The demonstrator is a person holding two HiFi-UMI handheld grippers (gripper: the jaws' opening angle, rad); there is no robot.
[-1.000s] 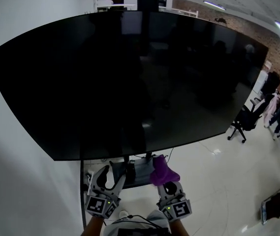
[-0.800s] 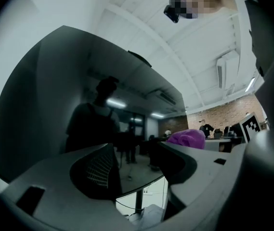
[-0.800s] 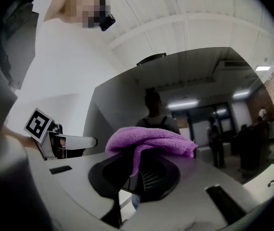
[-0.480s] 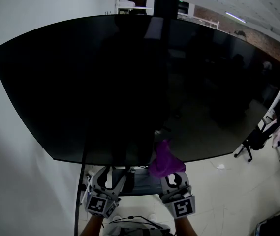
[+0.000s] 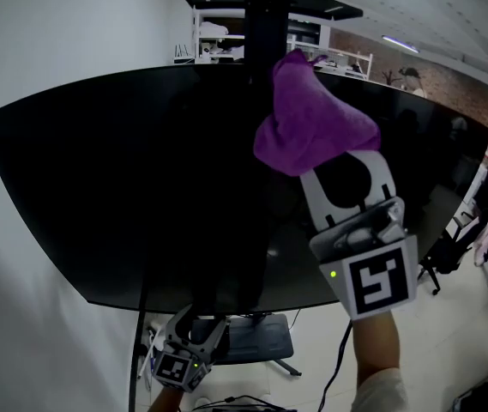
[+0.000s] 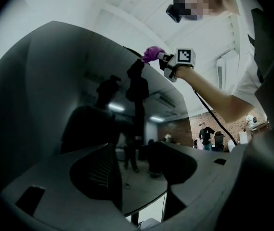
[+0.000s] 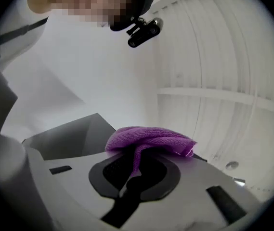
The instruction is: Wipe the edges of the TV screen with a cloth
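You held the cloth [image 5: 312, 118] bunched at the TV [image 5: 141, 187] top edge, pinched in your right gripper [image 7: 137, 162]; contact was unclear. In my judgement, only a small fold was clamped, so dragging along the bezel could pull it free. Your left gripper [image 5: 194, 326] hung low, spread and empty.

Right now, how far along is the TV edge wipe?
Done: cloth is clamped in the right claw. In hand: cloth is up at the TV top edge, contact unclear. To do: apparently every edge; no wiped stretch shows. Left claw open, empty, below the TV.
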